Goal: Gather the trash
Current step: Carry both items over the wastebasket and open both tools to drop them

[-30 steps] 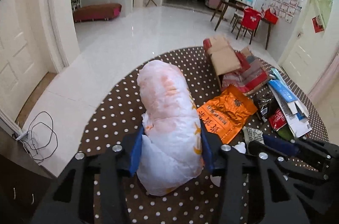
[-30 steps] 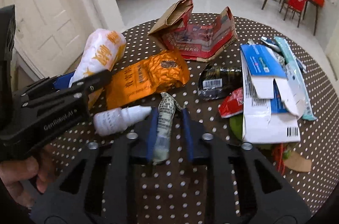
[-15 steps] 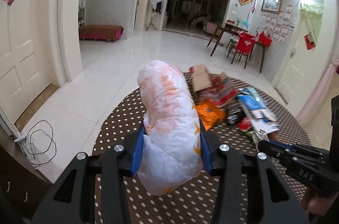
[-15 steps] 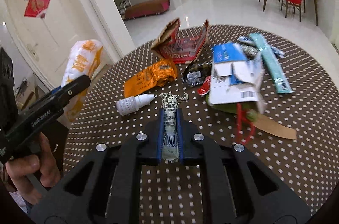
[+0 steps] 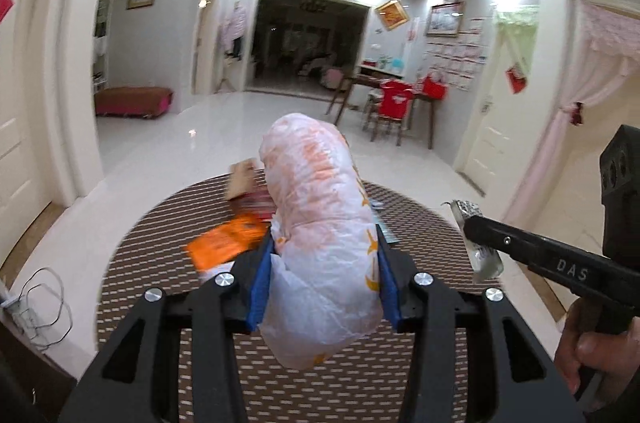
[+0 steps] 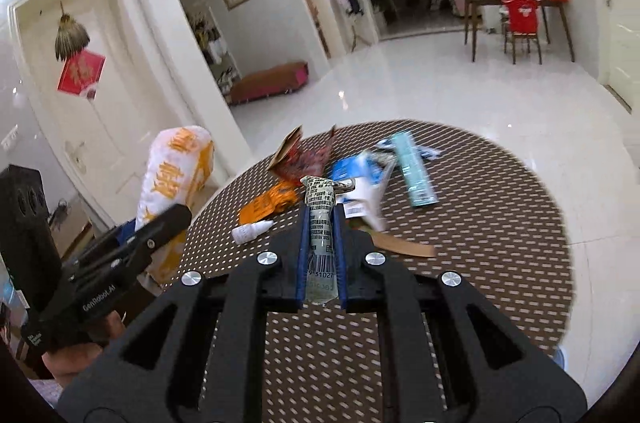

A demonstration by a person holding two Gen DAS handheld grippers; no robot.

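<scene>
The round dotted table (image 6: 480, 223) is my landmark, a dark brown top with white spots standing on a glossy white floor (image 6: 460, 83). Above its near-left edge I hold the biggest piece of trash, a puffy white and orange plastic bag (image 5: 320, 223), and my left gripper (image 5: 324, 275) is clamped on its lower half, both blue pads pressed into the sides so the bag bulges out above and below them. On the table's far half lies a loose heap: a torn red and brown carton (image 6: 304, 155) standing open at the far-left, a blue and white flattened box (image 6: 360, 179) beside it, a long teal packet (image 6: 414, 171) to the right of that, and an orange foil pouch (image 6: 268, 205) nearer the left edge. A strip of brown card (image 6: 404, 247) lies closer to the middle. A small white dropper bottle (image 6: 250, 232) lies on its side just in front of the orange pouch. Above the table's near side, my right gripper (image 6: 320, 235) is shut tight on 1 narrow silvery printed wrapper (image 6: 320, 223), which sticks up past the fingertips with a crumpled top, lifted clear of the cloth. Each of my 2 hands shows partly behind the other gripper's handle.
</scene>
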